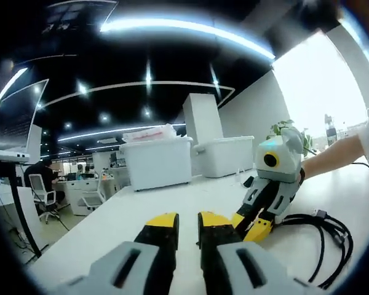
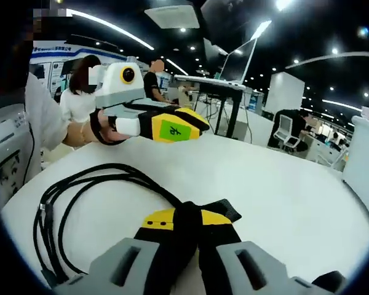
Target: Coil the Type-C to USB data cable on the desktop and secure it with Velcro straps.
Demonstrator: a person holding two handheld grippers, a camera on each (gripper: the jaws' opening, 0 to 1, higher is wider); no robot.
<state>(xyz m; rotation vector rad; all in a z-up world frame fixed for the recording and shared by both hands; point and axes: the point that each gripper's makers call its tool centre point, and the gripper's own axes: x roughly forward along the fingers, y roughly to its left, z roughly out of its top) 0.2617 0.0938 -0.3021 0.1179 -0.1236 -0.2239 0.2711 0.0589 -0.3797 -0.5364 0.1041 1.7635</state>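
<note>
White desk [image 1: 172,203] spreads wide beneath both grippers, inside a large open office with dark ceiling and strip lights. Two white lidded storage bins [image 1: 157,160] stand at the desk's far side in the left gripper view, with a potted plant [image 1: 289,129] near the bright window.

Black data cable [image 2: 92,184] lies on the desk in loose loops. In the right gripper view it runs from the lower left toward the right gripper [image 2: 187,221]; in the left gripper view the loops lie at the lower right, just beyond the other gripper.

Left gripper [image 1: 187,224] hovers above bare desk, its yellow-tipped jaws pressed nearly together with nothing between them. In the right gripper view it hangs above the desk, held by a hand [image 2: 95,129].

Right gripper has its jaws pinching a black Velcro strap [image 2: 200,215], which drapes over the yellow tips, beside the cable.
</note>
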